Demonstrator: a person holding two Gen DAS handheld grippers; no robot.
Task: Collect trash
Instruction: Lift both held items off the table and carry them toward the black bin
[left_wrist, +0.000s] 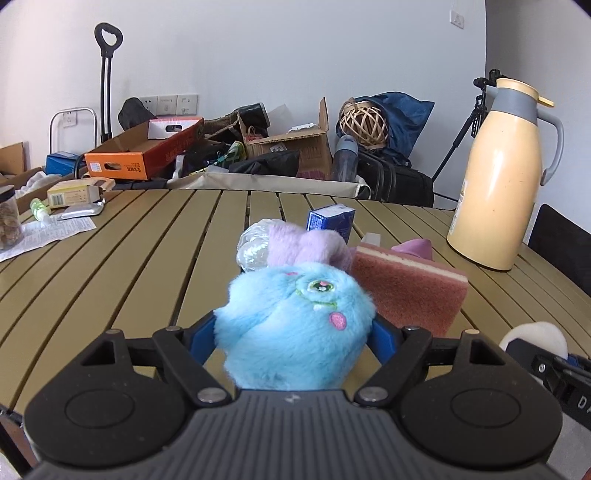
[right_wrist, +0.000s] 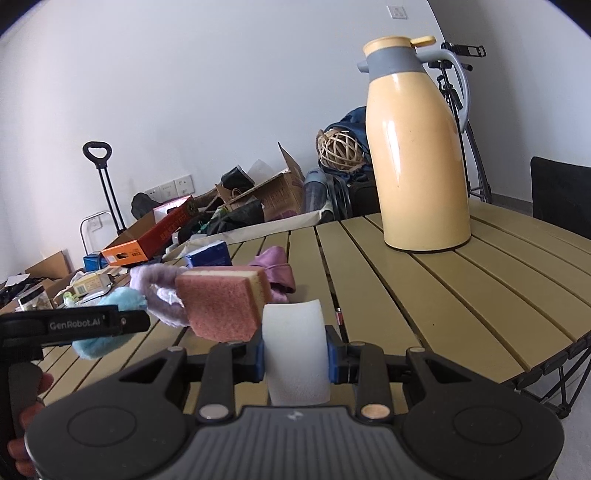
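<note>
My left gripper (left_wrist: 295, 332) is shut on a fluffy blue plush toy (left_wrist: 295, 328) with lilac ears (left_wrist: 303, 243), held above the slatted table (left_wrist: 129, 266). My right gripper (right_wrist: 295, 354) is shut on a white foam piece (right_wrist: 295, 350); that piece also shows at the right edge of the left wrist view (left_wrist: 535, 336). The plush appears in the right wrist view (right_wrist: 122, 301) behind the left gripper's body. A pink sponge (left_wrist: 410, 288) (right_wrist: 225, 302), crumpled clear plastic (left_wrist: 253, 243) and a blue carton (left_wrist: 332, 219) (right_wrist: 210, 254) lie just beyond.
A tall yellow thermos jug (left_wrist: 506, 177) (right_wrist: 417, 147) stands at the right. A pink cloth (right_wrist: 275, 273) lies behind the sponge. Small boxes, a foil packet, paper (left_wrist: 48, 229) and a jar (left_wrist: 9, 218) sit at the far left. Cluttered boxes (left_wrist: 147, 151) and bags lie past the table.
</note>
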